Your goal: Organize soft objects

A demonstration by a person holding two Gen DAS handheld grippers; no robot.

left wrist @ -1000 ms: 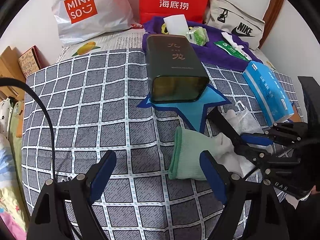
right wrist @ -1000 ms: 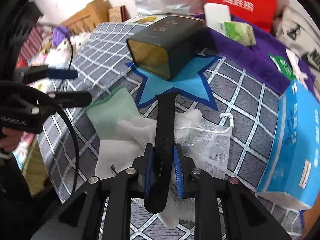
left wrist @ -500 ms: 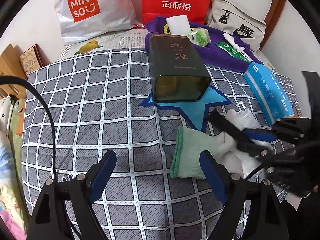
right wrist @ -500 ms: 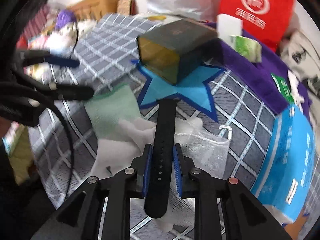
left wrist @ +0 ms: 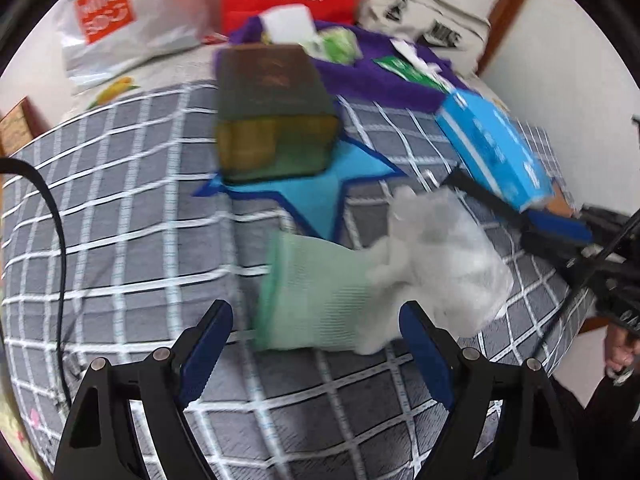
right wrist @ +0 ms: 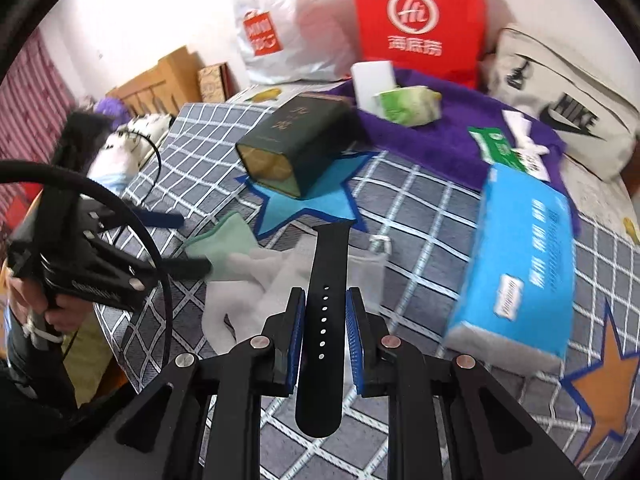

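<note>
Strap, black and punched with a row of small holes, is clamped between the blue pads of the right claw; its rounded tail sticks back toward the camera and its other end reaches forward over a white mesh pouch. That pouch lies on the grey checked bed cover, just ahead of the right claw. To the front-left of that claw a white glove with a green cuff touches the pouch. Further ahead a dark green tin lies on its side on a blue star patch, and to the front-right rests a blue tissue pack.

The left claw stands wide apart with nothing between its pads. The green cuff lies just ahead of it, between the lines of its two fingers, and the mesh pouch is to its front-right. This view is blurred.
</note>
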